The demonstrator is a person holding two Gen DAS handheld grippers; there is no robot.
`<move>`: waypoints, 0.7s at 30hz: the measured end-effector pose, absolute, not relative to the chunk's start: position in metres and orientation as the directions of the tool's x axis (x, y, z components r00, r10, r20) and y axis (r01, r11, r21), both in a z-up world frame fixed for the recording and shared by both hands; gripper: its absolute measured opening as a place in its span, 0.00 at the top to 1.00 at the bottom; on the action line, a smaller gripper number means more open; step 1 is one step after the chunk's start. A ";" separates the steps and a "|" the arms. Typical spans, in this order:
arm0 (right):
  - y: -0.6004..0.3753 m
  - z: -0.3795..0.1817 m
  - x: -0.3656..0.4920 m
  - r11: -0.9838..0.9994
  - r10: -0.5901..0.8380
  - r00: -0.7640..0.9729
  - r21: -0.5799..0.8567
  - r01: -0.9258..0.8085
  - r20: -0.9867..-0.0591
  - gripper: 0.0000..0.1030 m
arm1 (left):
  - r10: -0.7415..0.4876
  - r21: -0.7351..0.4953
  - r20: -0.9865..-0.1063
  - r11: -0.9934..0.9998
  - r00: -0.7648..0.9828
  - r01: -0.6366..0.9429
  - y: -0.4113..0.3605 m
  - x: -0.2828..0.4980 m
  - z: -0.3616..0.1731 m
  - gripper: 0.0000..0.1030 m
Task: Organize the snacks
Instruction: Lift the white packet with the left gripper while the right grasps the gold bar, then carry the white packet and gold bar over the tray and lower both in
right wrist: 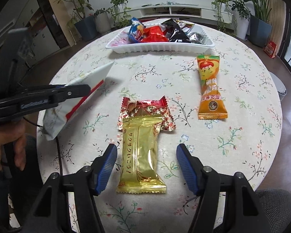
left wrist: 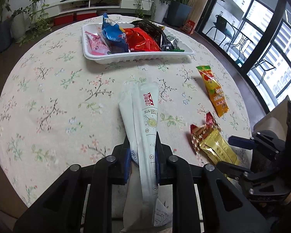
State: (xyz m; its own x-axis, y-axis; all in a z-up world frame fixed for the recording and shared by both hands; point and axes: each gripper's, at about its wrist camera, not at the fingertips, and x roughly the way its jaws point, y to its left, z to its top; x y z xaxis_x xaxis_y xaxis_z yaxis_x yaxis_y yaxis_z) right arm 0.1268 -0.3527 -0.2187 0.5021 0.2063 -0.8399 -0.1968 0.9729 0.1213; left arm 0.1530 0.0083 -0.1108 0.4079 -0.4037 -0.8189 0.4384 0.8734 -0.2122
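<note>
1. A long white packet [left wrist: 143, 128] is clamped between the closed fingers of the left gripper [left wrist: 142, 145]; the packet is held above the table, its far end pointing toward the tray, as is seen in the left wrist view.
2. In the right wrist view the same white packet [right wrist: 91, 83] is seen at the left, tilted upward and clear of the cloth, gripped by the left gripper [right wrist: 79, 90].
3. The right gripper [right wrist: 146, 167] is held wide open and nothing is gripped; its blue pads [right wrist: 106, 167] are placed on either side of a gold packet [right wrist: 140, 155], apart from it.
4. The gold packet is laid flat on the floral tablecloth [right wrist: 242, 89], its far end overlapping a red patterned wrapper [right wrist: 145, 108].
5. An orange packet [right wrist: 210, 89] is laid to the right of these, well apart, nearer the tray.
6. A white tray [right wrist: 159, 45] is set at the far side of the table; blue, red, black, pink and silver snack bags are piled in it.
7. Potted plants [right wrist: 100, 17] and a low white cabinet [right wrist: 184, 11] are seen beyond the table.
</note>
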 end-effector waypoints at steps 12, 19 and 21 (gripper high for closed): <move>-0.337 -0.230 0.125 0.970 0.120 0.525 -0.013 -0.242 -0.843 0.59 | -0.429 -0.247 -0.808 0.870 0.405 0.427 0.012 0.133 -0.119 0.83; -0.342 -0.228 0.120 0.972 0.133 0.538 0.005 -0.233 -0.832 0.67 | -0.442 -0.271 -0.803 0.868 0.400 0.416 0.015 0.129 -0.121 0.83; -0.344 -0.226 0.117 0.973 0.140 0.544 0.012 -0.233 -0.827 0.67 | -0.443 -0.273 -0.802 0.869 0.401 0.413 0.016 0.128 -0.121 0.83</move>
State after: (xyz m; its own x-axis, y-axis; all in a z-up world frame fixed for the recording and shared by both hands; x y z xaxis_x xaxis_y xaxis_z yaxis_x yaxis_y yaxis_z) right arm 0.1172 -0.3436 -0.2260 0.5439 0.1403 -0.8273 -0.2325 0.9725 0.0121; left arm 0.1277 0.0162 -0.1212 0.4011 -0.4426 -0.8020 0.4128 0.8689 -0.2731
